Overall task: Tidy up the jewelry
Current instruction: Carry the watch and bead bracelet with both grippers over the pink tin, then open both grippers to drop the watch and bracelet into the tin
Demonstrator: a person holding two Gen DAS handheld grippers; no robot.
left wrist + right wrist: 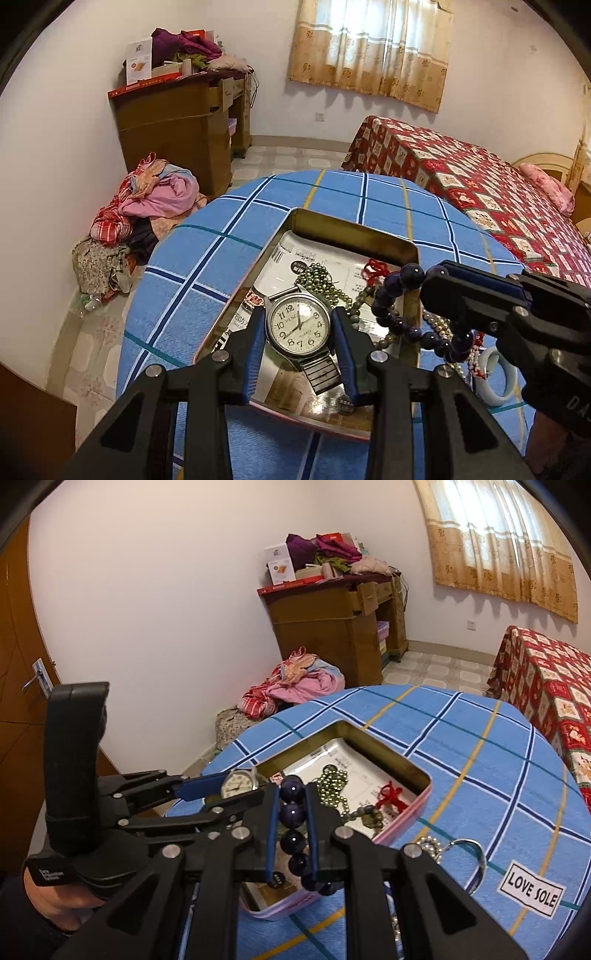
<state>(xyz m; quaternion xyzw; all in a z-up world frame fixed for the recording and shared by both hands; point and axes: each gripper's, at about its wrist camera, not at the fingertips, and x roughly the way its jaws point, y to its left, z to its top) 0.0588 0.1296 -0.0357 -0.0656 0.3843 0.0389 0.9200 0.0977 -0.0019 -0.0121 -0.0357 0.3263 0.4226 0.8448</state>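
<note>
My left gripper point(300, 325) is shut on a silver wristwatch point(298, 325) with a white dial and holds it over the open metal tin point(354, 229) on the blue plaid table. My right gripper point(292, 805) is shut on a dark purple bead bracelet point(291, 814); it shows at the right of the left wrist view point(397, 295), hanging over the tin's right rim. Inside the tin lie a green bead string point(321, 275), a red knot charm point(375, 267) and a printed card point(295, 251). The watch also shows in the right wrist view point(238, 783).
A pearl string point(437, 325), a pale blue bangle point(496, 376) and a metal ring point(476, 864) lie on the table right of the tin. A "LOVE SOLE" label point(532, 890) is on the cloth. A bed point(480, 192), a dresser point(181, 122) and a clothes pile point(147, 206) stand beyond.
</note>
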